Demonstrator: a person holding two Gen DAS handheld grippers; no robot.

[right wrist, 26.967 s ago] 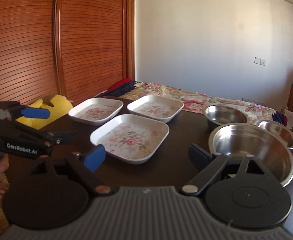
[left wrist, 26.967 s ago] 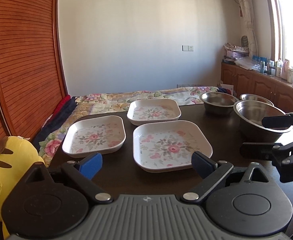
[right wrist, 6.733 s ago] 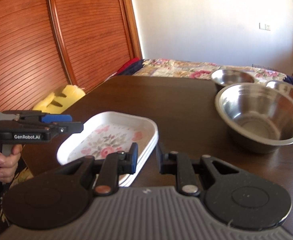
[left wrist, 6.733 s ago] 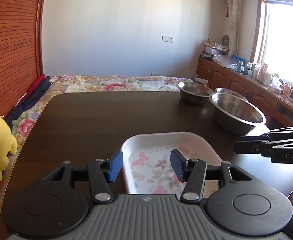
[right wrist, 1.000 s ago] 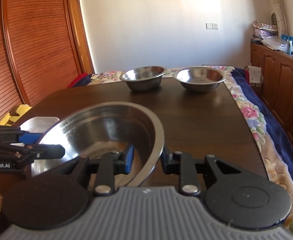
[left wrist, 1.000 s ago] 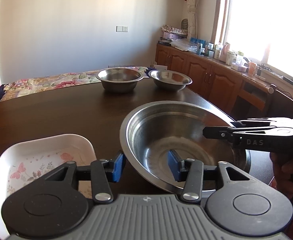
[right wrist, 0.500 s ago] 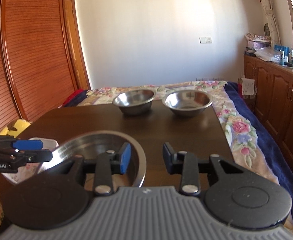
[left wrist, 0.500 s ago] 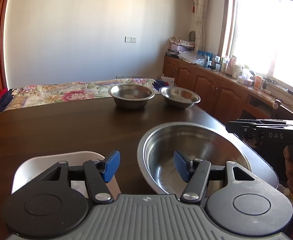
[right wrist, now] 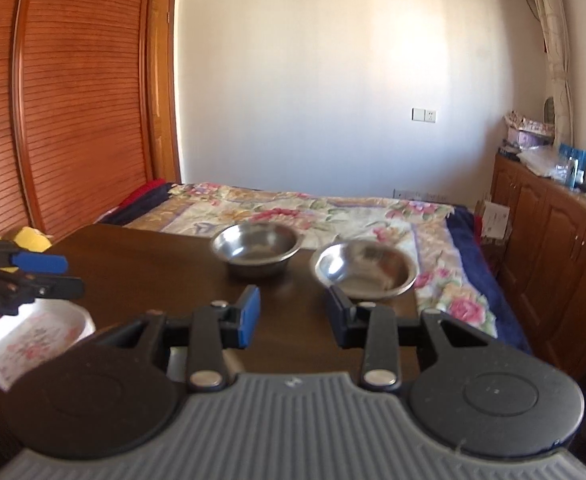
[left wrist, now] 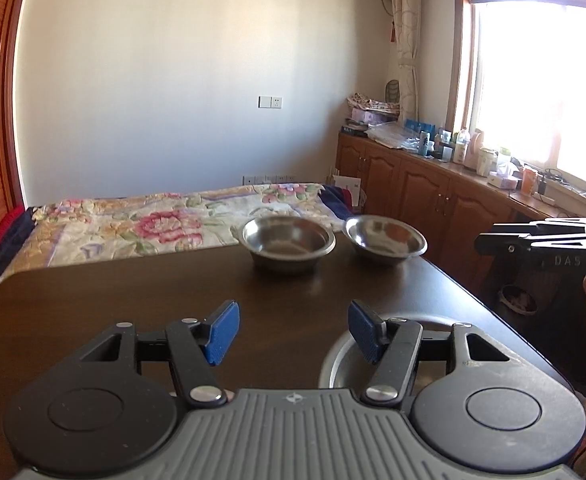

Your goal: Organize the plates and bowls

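Note:
Two small steel bowls stand side by side at the table's far edge, the left bowl (left wrist: 289, 240) (right wrist: 255, 246) and the right bowl (left wrist: 387, 236) (right wrist: 367, 268). Only an arc of the large steel bowl's rim (left wrist: 333, 364) shows, low under my left gripper's right finger. The stacked white floral plates (right wrist: 33, 340) lie at the near left. My left gripper (left wrist: 293, 332) (right wrist: 25, 272) is open and holds nothing. My right gripper (right wrist: 293, 316) (left wrist: 549, 248) is also open and empty, a hand gripping its handle.
The dark wooden table (left wrist: 133, 292) ends just behind the small bowls, where a bed with a floral cover (left wrist: 153, 224) begins. Wooden cabinets (left wrist: 433, 200) line the right wall. A yellow plush toy (right wrist: 29, 236) sits off the table's left side.
Both grippers let go of the large bowl's rim, opened wider and rose, tilting up. The large bowl and the plates have slid to the bottom of the views.

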